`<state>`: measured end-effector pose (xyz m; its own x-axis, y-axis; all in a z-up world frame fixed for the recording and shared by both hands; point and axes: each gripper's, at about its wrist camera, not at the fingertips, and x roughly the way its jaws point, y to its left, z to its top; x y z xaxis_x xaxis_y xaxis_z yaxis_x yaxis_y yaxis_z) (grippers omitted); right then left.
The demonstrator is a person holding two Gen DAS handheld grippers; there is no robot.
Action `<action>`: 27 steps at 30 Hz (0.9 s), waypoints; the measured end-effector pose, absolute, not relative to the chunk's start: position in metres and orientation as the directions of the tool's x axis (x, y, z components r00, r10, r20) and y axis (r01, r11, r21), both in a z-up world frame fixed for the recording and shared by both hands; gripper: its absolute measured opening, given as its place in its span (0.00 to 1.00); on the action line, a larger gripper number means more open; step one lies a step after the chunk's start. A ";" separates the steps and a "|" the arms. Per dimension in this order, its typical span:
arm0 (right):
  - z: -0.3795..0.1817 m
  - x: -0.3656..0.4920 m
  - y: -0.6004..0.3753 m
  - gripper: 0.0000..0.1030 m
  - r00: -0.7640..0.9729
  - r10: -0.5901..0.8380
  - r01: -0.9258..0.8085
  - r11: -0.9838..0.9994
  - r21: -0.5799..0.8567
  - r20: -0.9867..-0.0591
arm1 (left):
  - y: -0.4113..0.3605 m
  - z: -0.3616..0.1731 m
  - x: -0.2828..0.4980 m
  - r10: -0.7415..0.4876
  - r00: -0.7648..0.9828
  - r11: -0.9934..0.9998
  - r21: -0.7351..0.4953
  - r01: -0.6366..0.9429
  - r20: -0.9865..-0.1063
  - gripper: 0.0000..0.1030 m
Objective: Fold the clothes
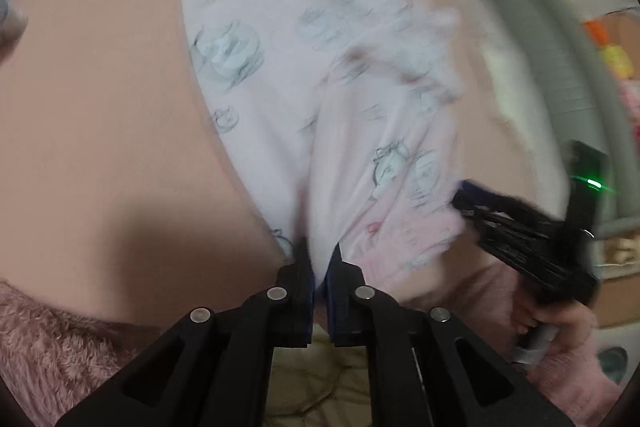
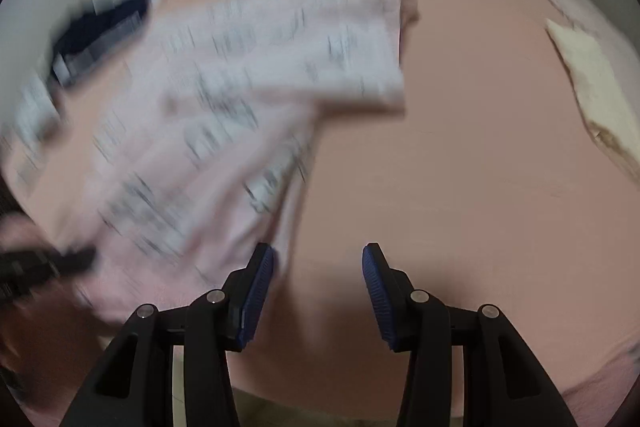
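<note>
Left wrist view shows the left tongs (image 1: 318,259) clamped on the pale printed garment's (image 1: 320,75) near edge on the pink surface (image 1: 100,107). Right tongs (image 2: 318,267) gape empty just beside that garment. Judged next: grip its other corner.

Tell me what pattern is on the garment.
Pale pink garment with grey-green cartoon prints, clearest in the left wrist view.

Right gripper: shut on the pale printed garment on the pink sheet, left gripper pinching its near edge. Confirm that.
Not quite. The right gripper is open over the pink sheet, nothing between its pads, as the right wrist view shows. The left gripper does pinch the pale printed garment at its near edge.
</note>
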<state>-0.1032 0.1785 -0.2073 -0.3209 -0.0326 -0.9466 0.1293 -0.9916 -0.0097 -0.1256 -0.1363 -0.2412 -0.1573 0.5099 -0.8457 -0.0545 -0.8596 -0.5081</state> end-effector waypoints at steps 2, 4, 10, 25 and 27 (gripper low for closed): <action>-0.206 -0.095 0.182 0.53 -0.356 -0.019 0.139 -0.990 -0.032 -0.934 | -0.135 -0.236 -0.130 0.505 -0.136 -0.863 -0.503 -0.055 -0.852 0.05; -0.203 -0.092 0.189 0.53 -0.335 0.041 0.125 -0.988 -0.087 -0.941 | -0.133 -0.218 -0.131 0.465 -0.145 -0.885 -0.456 -0.095 -0.873 0.06; -0.171 -0.091 0.197 0.53 -0.449 -0.137 0.095 -0.990 0.105 -0.883 | -0.108 -0.170 -0.132 0.398 -0.253 -0.908 -0.339 -0.247 -0.882 0.08; -0.205 -0.103 0.199 0.50 -0.279 -0.350 0.050 -0.935 0.350 -0.894 | -0.161 -0.203 -0.116 0.473 -0.226 -0.867 -0.496 0.053 -0.852 0.41; -0.207 -0.102 0.190 0.27 -0.260 -0.400 0.087 -0.916 0.391 -0.879 | -0.158 -0.217 -0.120 0.478 -0.176 -0.866 -0.495 0.066 -0.860 0.52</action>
